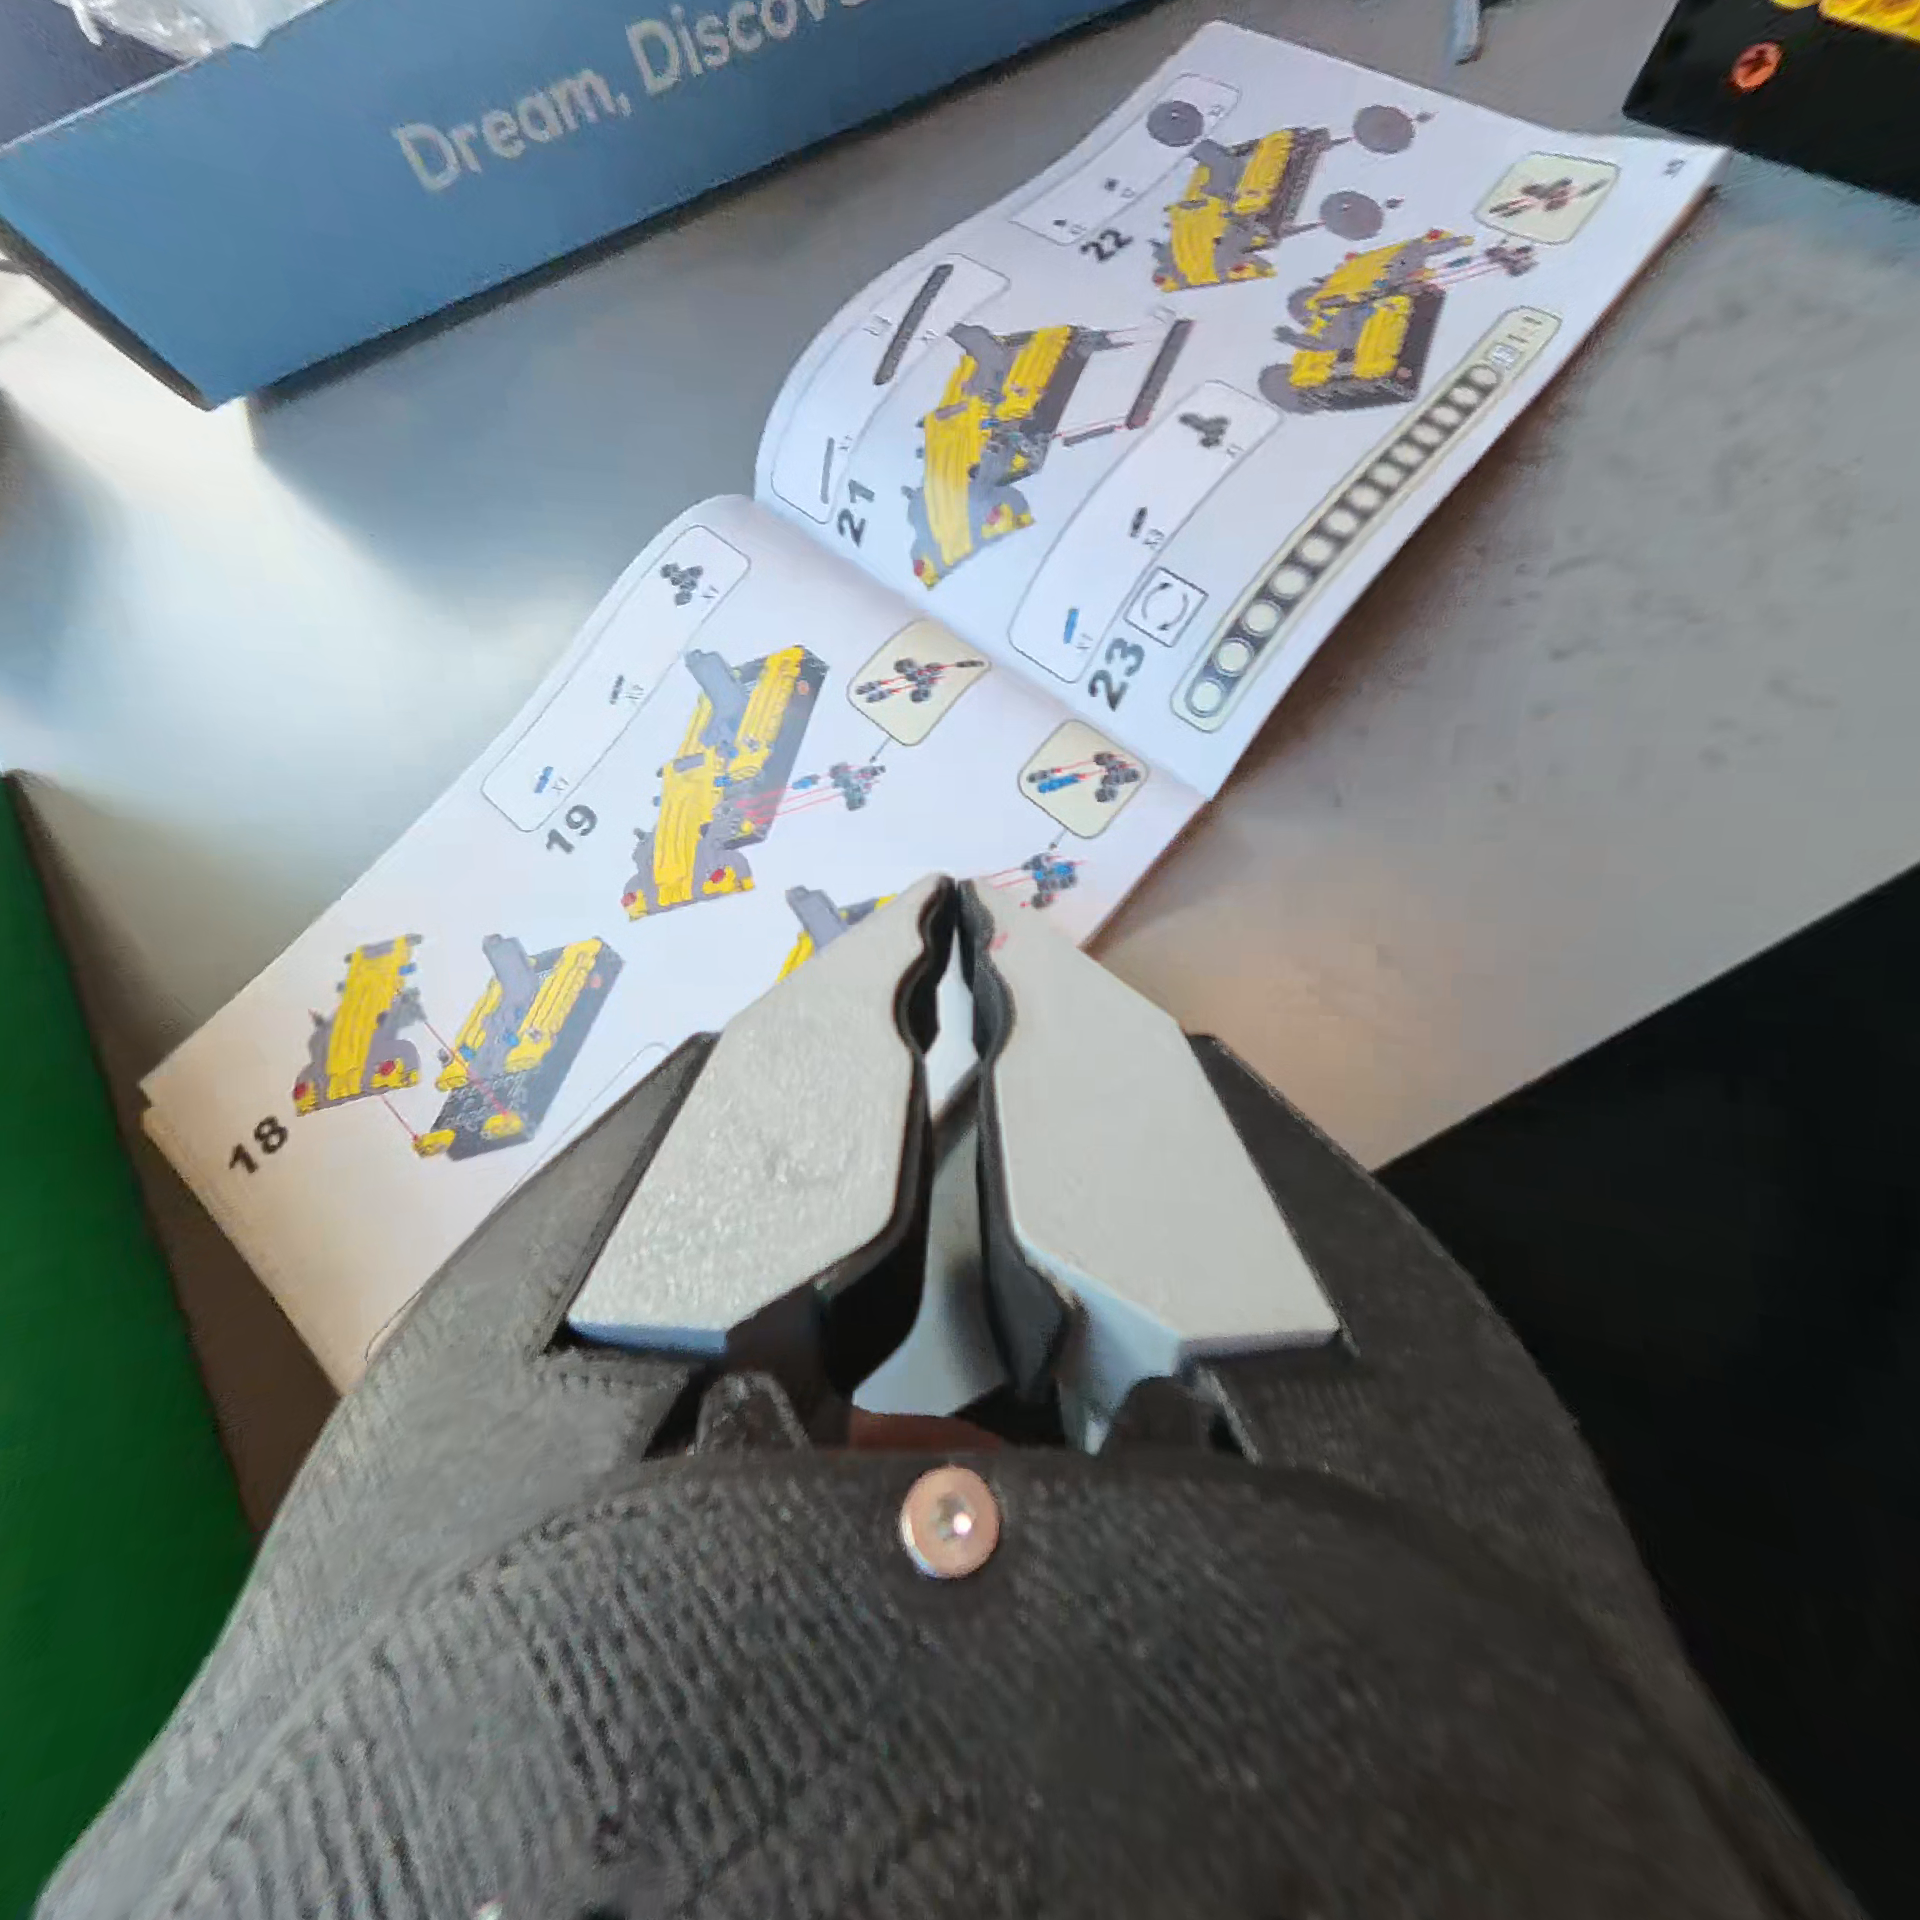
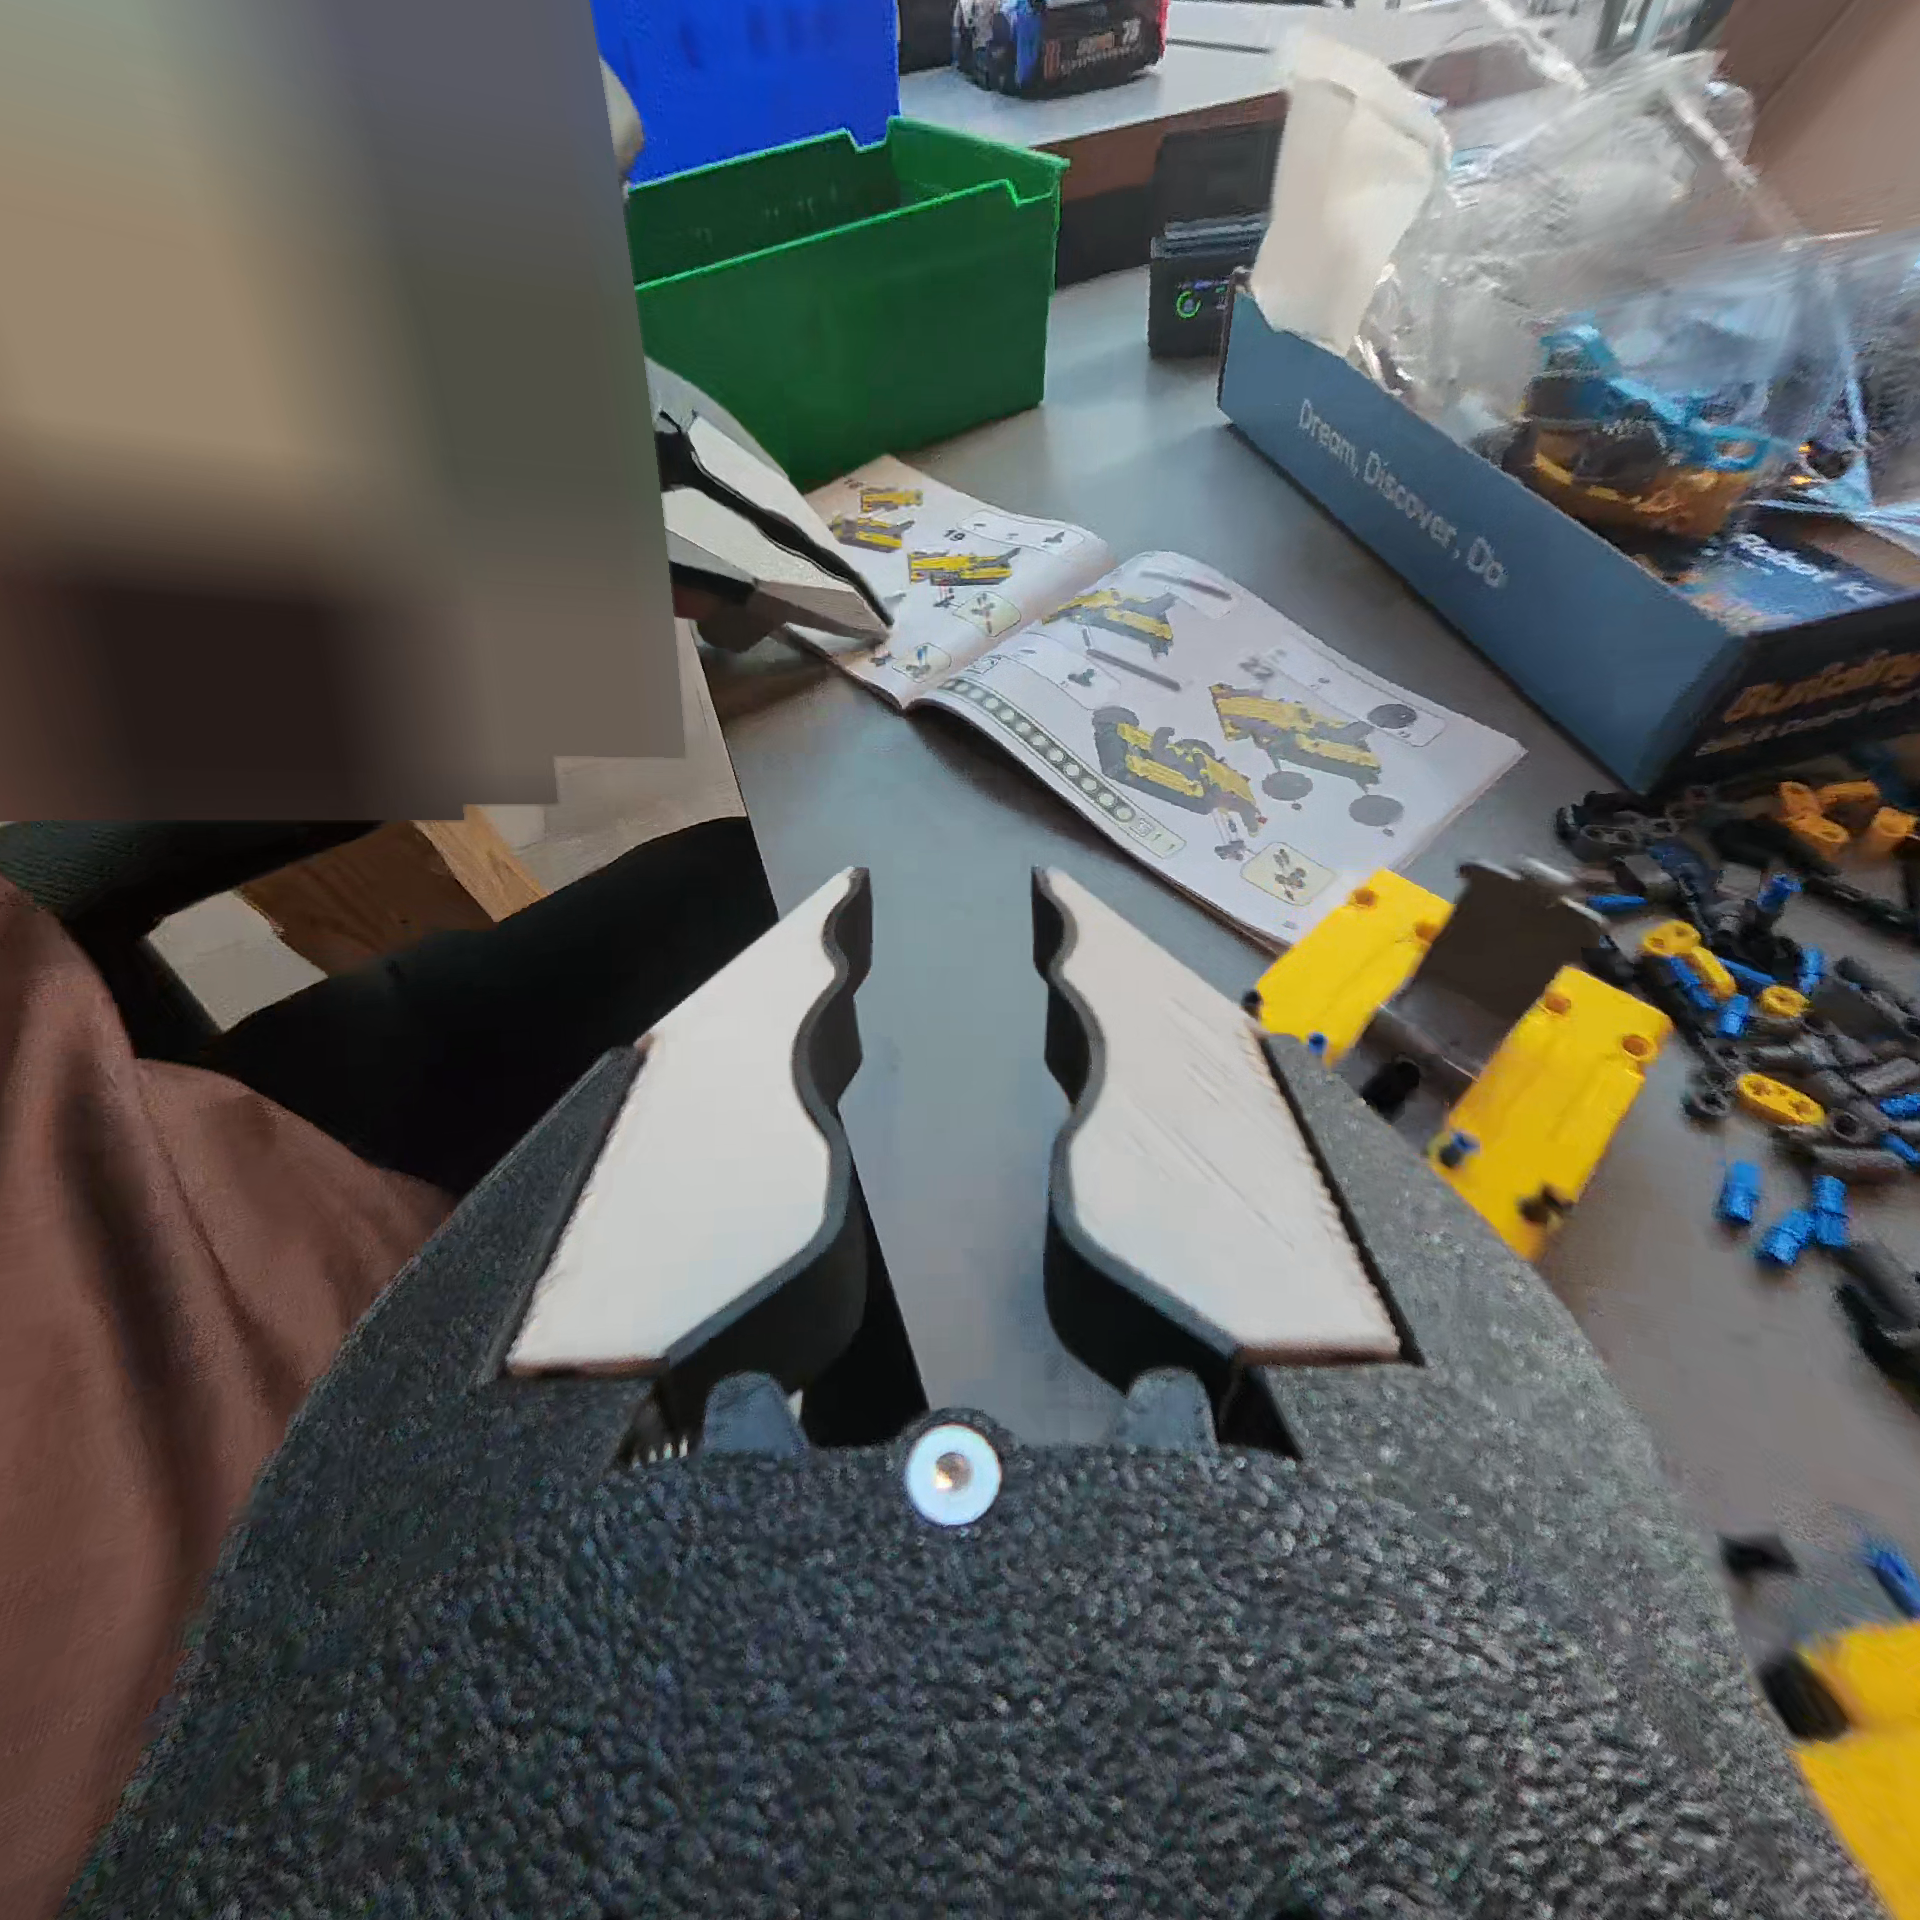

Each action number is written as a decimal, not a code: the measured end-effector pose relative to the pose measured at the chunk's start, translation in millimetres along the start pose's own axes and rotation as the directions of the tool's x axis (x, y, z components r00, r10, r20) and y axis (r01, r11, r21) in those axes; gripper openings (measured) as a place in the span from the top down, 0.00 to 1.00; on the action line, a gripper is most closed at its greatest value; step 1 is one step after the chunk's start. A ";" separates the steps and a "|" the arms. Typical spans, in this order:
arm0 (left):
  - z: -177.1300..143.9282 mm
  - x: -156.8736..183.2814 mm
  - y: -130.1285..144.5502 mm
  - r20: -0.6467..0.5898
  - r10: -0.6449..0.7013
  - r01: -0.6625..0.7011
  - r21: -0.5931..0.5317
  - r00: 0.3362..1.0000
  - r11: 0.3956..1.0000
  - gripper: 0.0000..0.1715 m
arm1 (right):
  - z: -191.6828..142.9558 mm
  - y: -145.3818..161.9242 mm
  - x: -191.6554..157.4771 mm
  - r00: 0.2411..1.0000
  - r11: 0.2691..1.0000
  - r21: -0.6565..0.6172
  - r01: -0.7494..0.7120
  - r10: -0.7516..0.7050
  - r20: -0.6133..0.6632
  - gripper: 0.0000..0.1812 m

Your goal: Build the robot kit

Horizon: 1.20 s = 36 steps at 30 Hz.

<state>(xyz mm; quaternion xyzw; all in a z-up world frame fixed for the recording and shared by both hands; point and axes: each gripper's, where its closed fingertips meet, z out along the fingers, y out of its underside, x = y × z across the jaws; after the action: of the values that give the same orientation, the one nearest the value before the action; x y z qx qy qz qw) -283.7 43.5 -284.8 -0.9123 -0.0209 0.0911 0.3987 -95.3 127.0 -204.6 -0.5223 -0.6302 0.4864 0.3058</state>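
My left gripper [image 1: 954, 883], jaws closed on nothing, has its tips over the near page of the open booklet [image 1: 1039, 499] on the grey table [image 1: 1558, 727]. My right gripper [image 2: 951, 883] hangs open above the table edge; yellow model [image 2: 1455, 1049] just right, loose parts [image 2: 1787, 1039] beyond, blue box [image 2: 1475, 540] and green bin [image 2: 852, 332] behind.

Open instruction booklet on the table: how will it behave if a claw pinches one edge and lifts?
The booklet is probably floppy: its thin pages already bow up near the fold. Lifted by one edge, it would likely sag or swing shut. It looks light and flat on the grey table, so a push would probably slide it. The shut left claw sits over its near page.
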 end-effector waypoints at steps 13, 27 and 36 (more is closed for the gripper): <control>-14.0 6.6 -45.4 0.005 0.049 -0.049 0.180 0.999 0.982 1.00 | 201.9 -0.6 25.0 0.985 0.854 -0.507 0.120 -0.167 -0.048 1.00; 26.9 -25.2 -19.4 0.152 0.162 -0.161 -0.021 0.975 0.987 1.00 | 199.6 14.0 28.6 0.989 0.840 -0.531 0.112 -0.149 -0.027 1.00; -14.8 7.8 -49.7 0.193 0.117 -0.148 0.153 0.974 0.977 0.99 | 183.8 -25.1 16.4 0.995 0.925 -0.373 0.076 -0.092 -0.024 1.00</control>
<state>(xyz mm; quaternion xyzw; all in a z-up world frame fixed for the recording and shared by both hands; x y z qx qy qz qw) -271.6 67.5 -239.8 -0.8628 0.0115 0.2025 0.4631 -273.0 89.2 -245.6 -0.5532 -0.7261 0.3339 0.2349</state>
